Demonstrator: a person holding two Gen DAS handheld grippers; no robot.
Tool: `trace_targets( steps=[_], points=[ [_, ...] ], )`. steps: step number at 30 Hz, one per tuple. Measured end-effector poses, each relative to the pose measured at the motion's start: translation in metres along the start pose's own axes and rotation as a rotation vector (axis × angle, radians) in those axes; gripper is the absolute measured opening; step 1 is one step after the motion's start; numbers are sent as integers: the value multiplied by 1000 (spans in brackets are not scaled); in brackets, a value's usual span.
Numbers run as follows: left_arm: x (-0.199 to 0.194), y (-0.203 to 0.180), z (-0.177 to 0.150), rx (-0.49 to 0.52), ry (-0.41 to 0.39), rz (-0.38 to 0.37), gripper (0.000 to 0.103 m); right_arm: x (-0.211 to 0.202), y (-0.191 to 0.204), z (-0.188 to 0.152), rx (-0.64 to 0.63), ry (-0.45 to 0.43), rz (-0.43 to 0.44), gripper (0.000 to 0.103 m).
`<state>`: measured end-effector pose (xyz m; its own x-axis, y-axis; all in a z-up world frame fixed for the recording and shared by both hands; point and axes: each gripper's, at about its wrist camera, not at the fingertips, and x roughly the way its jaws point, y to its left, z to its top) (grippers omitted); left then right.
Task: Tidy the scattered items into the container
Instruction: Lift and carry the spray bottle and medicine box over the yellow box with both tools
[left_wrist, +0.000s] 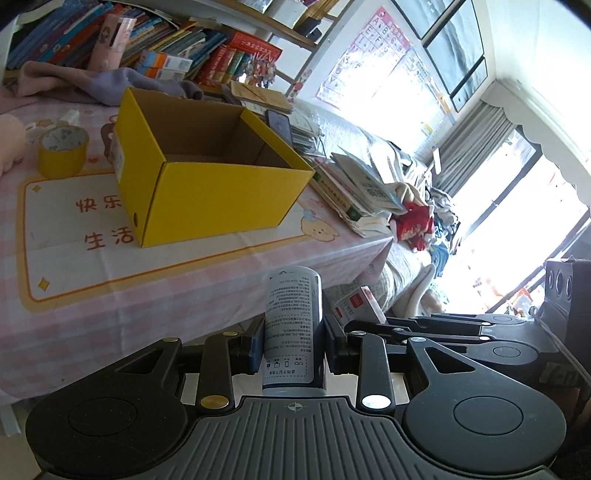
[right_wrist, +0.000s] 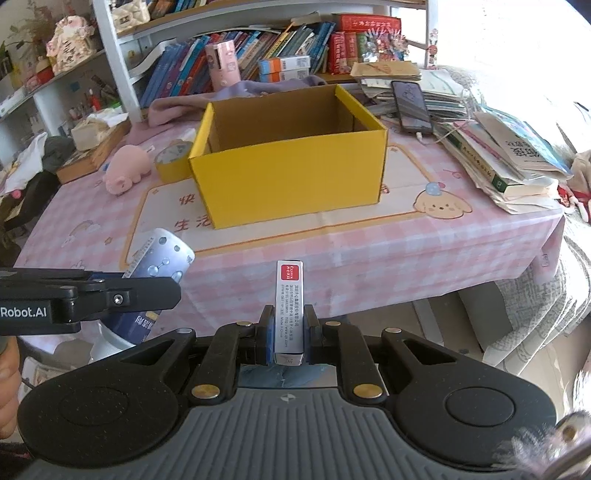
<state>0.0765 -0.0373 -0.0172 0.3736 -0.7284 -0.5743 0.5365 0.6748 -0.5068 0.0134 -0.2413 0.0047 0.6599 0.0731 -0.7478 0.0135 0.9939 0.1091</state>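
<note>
Left wrist view: the left gripper (left_wrist: 293, 347) has its fingers closed on a can (left_wrist: 293, 328), held off the surface (left_wrist: 74, 295), in front of its edge. The right gripper (right_wrist: 289, 332) pinches a thin box (right_wrist: 289, 310) upright. A yellow box (right_wrist: 291, 155) stands open on the surface, with tape (left_wrist: 62, 149) just beside it.

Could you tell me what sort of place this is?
Most likely a lived-in home room, perhaps a child's: crammed bookshelves, a table under a pink cartoon tablecloth, and an alphabet poster beside curtained windows.
</note>
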Motion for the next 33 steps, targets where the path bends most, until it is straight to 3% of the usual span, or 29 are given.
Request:
trace_targets(
  steps=[14, 21, 33],
  points=[
    [11, 13, 34, 7, -34, 26, 31, 28, -5, 38, -20, -36, 26, 14],
    [19, 15, 72, 20, -99, 24, 31, 39, -9, 80, -68, -112, 52, 14],
    [59, 17, 139, 16, -189, 115, 31, 82, -33, 162, -198, -176, 119, 14]
  ],
)
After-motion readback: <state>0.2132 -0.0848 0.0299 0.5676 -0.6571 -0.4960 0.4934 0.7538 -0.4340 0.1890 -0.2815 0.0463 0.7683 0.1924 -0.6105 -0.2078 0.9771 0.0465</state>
